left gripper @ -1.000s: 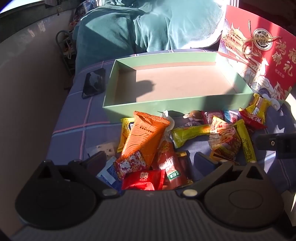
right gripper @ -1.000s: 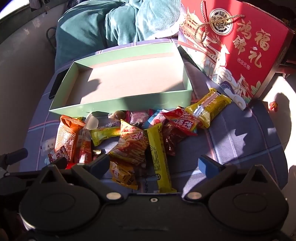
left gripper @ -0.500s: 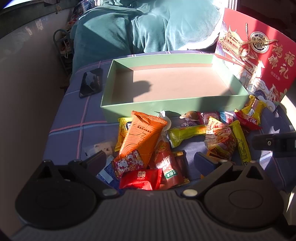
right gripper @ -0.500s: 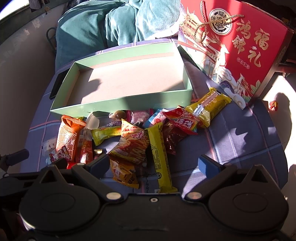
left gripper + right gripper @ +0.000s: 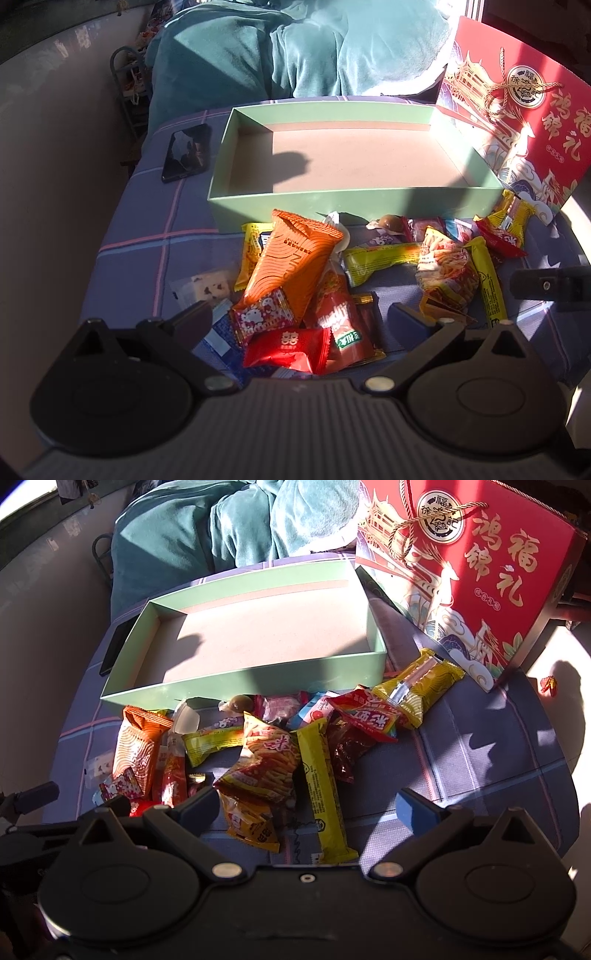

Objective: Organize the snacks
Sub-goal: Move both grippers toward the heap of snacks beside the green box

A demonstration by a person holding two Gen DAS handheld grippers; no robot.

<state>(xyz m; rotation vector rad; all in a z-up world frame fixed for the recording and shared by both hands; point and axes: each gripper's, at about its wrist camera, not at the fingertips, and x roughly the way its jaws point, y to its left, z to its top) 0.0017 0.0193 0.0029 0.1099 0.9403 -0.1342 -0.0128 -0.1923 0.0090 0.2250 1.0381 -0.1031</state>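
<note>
Sorting has not begun: the snacks [image 5: 332,280] lie heaped on the bench [image 5: 147,236] just before the empty green box [image 5: 295,201], both grippers, left gripper [image 5: 299,314] and right gripper [image 5: 306,805], hover fingers apart, holding nothing, so the next move calls for closing on one packet.

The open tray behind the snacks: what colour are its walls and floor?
Pale green walls on the tray, tan cardboard floor; clearest in the left wrist view.

Left gripper [image 5: 299,317]: fingers spread wide, holding nothing. Right gripper [image 5: 306,805]: fingers spread wide, holding nothing, level beside the left.
</note>
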